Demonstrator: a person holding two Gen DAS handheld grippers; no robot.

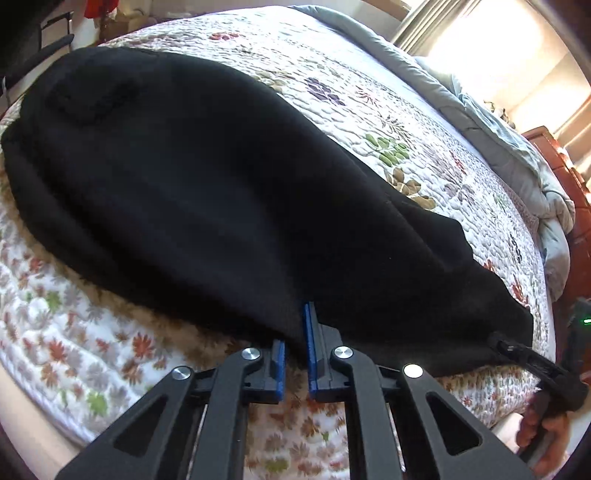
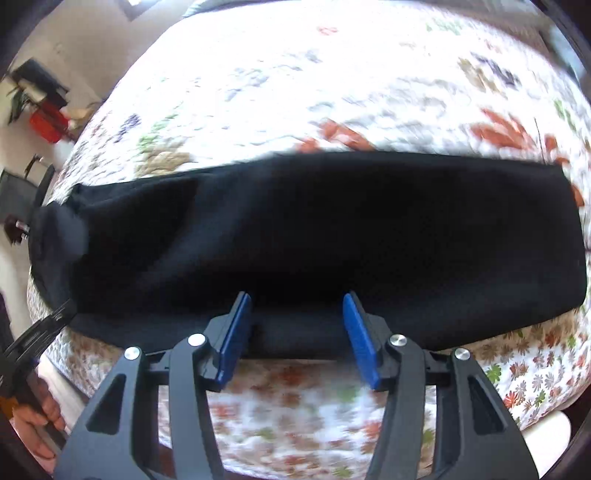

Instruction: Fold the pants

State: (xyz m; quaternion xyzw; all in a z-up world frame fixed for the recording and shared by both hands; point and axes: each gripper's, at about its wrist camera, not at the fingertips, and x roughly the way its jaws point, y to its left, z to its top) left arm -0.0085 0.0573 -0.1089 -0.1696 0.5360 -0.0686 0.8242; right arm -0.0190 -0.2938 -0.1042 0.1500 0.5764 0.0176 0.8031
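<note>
Bed quilt (image 1: pixel 369 122) bumpy, white, with leaf and flower prints; grey blanket (image 1: pixel 491 122) bunched at far side, bright window behind. Black pants (image 1: pixel 207 192) soft, lie long and flat on quilt. Left gripper (image 1: pixel 295 350) pinches pants edge. Right gripper (image 2: pixel 295 332) spread wide at pants' near edge.

I see a white quilt (image 1: pixel 369 110) printed with leaves and flowers filling most of both views. A pale blue-grey comforter (image 1: pixel 509 147) lies bunched along its far edge, at the right of the left wrist frame. Curtains (image 1: pixel 424 26) and a bright window (image 1: pixel 491 37) sit at the upper right there, with reddish wooden furniture (image 1: pixel 554 147) below them. At the left edge of the right wrist frame I make out something red (image 2: pixel 46 123), too blurred to identify.
</note>
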